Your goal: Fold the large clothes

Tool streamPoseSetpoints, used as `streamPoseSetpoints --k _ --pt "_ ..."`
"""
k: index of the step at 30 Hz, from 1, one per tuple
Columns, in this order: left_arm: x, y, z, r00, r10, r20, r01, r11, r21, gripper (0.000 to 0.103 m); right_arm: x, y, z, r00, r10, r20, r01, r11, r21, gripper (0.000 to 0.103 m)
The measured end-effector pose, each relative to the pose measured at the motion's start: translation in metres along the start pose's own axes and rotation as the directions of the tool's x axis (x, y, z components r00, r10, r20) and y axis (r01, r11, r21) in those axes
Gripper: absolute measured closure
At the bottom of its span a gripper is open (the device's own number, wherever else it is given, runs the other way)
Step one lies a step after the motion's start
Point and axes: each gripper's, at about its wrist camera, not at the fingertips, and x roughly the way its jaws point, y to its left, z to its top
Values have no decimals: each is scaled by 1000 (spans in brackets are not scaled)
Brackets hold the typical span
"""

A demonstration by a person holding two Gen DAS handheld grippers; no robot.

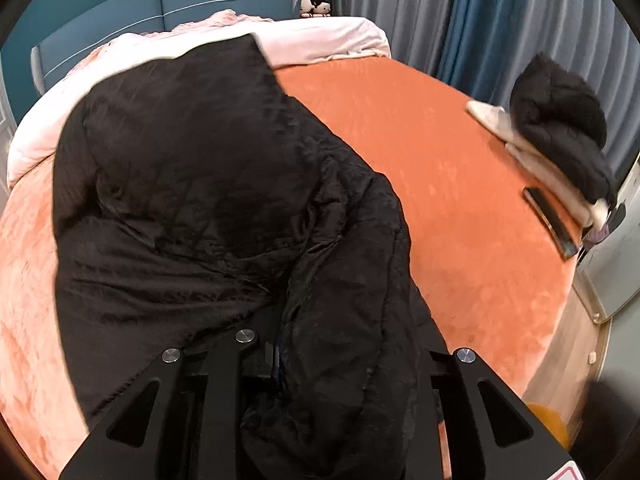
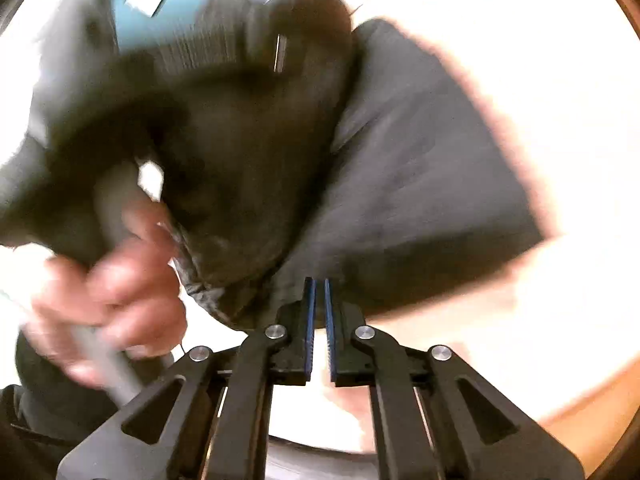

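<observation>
A large black quilted coat (image 1: pixel 192 184) lies across the orange bed (image 1: pixel 460 216), its far end up on the pink bedding. Its near end is bunched over my left gripper (image 1: pixel 320 360), hiding the fingertips; the jaws look shut on the cloth. In the right wrist view, blurred by motion, the same coat (image 2: pixel 400 184) hangs in front of my right gripper (image 2: pixel 320 292). Its blue pads (image 2: pixel 309 320) stand close together, gripping the coat's lower edge. The person's hand (image 2: pixel 116 288) holds a grey handle at the left.
Folded pale and black clothes (image 1: pixel 556 136) are stacked at the bed's right edge with a dark phone (image 1: pixel 552 224) beside them. Pink duvet (image 1: pixel 312 40) and blue headboard (image 1: pixel 160 4) lie at the far end. Curtains (image 1: pixel 460 8) hang on the right.
</observation>
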Motion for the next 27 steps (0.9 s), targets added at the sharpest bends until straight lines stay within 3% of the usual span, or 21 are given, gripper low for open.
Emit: streamPoseSetpoints --k 4,6,9,11,13,15,17,18,21,23,25,27 --pt "20 -19 -14 997 82 6 -82 992 97 81 -64 -11 45 973 -159 165 171 983 -65 98" --pt "26 -27 -18 993 117 12 -117 983 144 80 -74 12 69 957 -193 218 225 965 -134 98" --pt "16 -26 -20 992 118 35 -122 982 144 75 -83 56 98 938 -176 300 265 920 -289 98" --pt "-2 -18 -20 994 99 48 -104 989 102 72 -77 96 117 929 -143 340 283 867 -410 98" --pt "-28 -7 -20 995 80 67 -83 995 53 69 -90 117 108 923 -129 363 303 823 -480 98" --pt "-68 15 -21 992 59 111 -57 998 -14 65 -80 135 117 923 -120 366 317 777 -544 98" --pt "-96 35 -21 987 29 157 -18 997 -72 59 -76 144 114 935 -105 338 294 761 -578 97" --pt "-112 51 -21 985 13 171 7 993 -118 57 -71 146 112 943 -94 318 274 762 -587 92" --pt "-144 98 -28 970 -17 241 75 970 -233 52 -54 161 107 965 -66 252 206 785 -584 65" --pt "-138 112 -32 971 -12 240 71 968 -239 52 -39 173 109 974 -37 222 162 800 -578 65" --pt "-127 113 -34 978 -31 204 80 969 -235 62 -40 184 104 977 -21 214 144 803 -578 65" --pt "-114 105 -36 981 -82 179 119 971 -207 66 -39 195 110 982 4 188 106 812 -574 65"
